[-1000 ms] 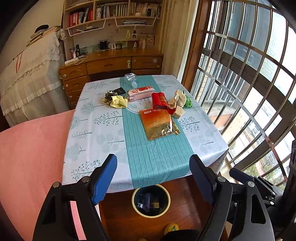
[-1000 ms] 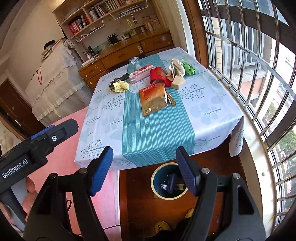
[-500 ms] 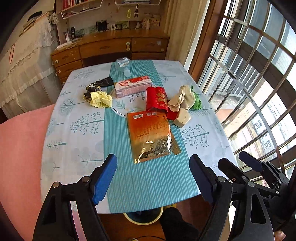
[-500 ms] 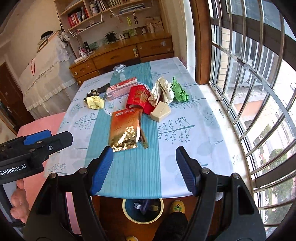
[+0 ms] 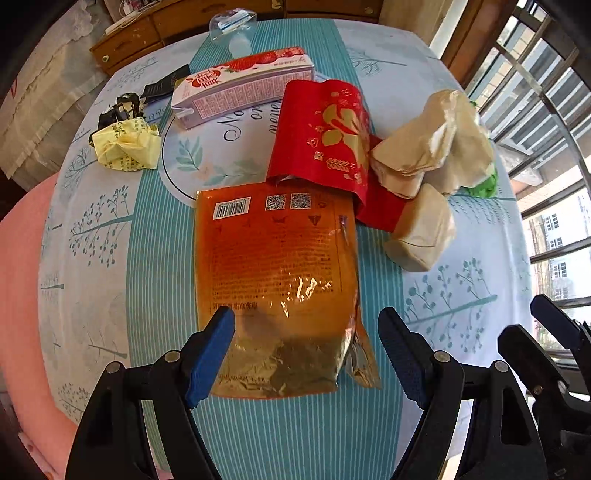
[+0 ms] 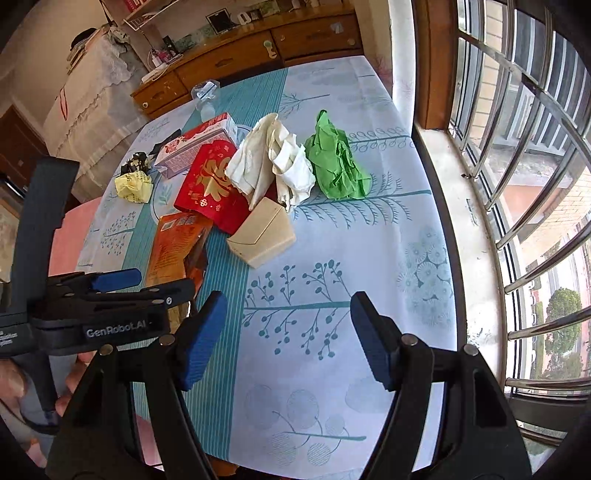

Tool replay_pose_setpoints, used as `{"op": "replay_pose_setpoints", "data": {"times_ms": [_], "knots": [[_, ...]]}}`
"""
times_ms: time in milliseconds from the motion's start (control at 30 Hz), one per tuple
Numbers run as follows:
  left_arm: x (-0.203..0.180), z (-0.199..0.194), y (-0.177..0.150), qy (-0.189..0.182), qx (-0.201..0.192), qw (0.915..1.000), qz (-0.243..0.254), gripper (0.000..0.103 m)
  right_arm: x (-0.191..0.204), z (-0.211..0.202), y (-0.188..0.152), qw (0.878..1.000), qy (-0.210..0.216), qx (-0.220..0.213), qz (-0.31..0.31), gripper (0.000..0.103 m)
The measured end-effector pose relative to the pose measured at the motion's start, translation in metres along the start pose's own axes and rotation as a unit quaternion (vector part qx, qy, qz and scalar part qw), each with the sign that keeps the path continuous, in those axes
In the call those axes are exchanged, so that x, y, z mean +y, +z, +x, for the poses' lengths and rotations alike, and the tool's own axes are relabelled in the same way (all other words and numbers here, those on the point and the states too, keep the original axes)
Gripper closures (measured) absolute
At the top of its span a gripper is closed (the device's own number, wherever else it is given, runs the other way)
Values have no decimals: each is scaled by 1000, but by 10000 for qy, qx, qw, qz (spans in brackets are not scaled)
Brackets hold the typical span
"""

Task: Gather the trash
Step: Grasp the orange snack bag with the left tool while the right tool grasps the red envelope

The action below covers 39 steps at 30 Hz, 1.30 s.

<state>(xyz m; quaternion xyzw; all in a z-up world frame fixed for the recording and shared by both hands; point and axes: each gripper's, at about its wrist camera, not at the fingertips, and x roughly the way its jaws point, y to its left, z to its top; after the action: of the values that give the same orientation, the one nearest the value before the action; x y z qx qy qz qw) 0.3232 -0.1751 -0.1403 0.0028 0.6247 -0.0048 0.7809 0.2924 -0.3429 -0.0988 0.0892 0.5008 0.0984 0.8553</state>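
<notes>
Trash lies on the table: an orange foil packet, a red pouch, a pink milk carton, a yellow crumpled wrapper, beige crumpled paper and a small beige box. My left gripper hangs open just above the orange packet's near end, its fingers astride it and not touching. My right gripper is open over bare tablecloth, short of the beige box, white paper and green crumpled paper. The left gripper shows at left in the right wrist view.
A clear plastic bottle lies at the table's far end, with black wrappers near the yellow one. A wooden dresser stands behind. A barred window runs along the right. A pink seat is at left.
Both grippers moved forward and down from the table's near edge to over the trash. The floor bin has dropped out of view. Both stay open.
</notes>
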Motion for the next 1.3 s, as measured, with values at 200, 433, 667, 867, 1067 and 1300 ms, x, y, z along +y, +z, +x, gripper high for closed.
{"op": "replay_pose_setpoints", "data": {"times_ms": [200, 433, 667, 867, 1067, 1300], "knots": [[-1, 37, 19, 341, 305, 9989, -50, 21, 1, 20, 8, 9995, 228, 195, -111, 36], [12, 49, 30, 75, 333, 9991, -238, 35, 21, 25, 16, 9974, 486, 273, -464, 36], [32, 48, 28, -6, 241, 9989, -392, 67, 45, 26, 28, 9944, 720, 226, -734, 36], [59, 38, 21, -204, 217, 9969, -728, 87, 70, 29, 46, 9912, 853, 166, -1000, 37], [84, 14, 7, -265, 2, 9943, -1037, 88, 99, 29, 74, 9873, 957, -35, -1266, 36], [112, -24, 4, -409, -362, 9858, -1587, 88, 124, 60, 110, 9910, 748, -42, -1107, 36]]}}
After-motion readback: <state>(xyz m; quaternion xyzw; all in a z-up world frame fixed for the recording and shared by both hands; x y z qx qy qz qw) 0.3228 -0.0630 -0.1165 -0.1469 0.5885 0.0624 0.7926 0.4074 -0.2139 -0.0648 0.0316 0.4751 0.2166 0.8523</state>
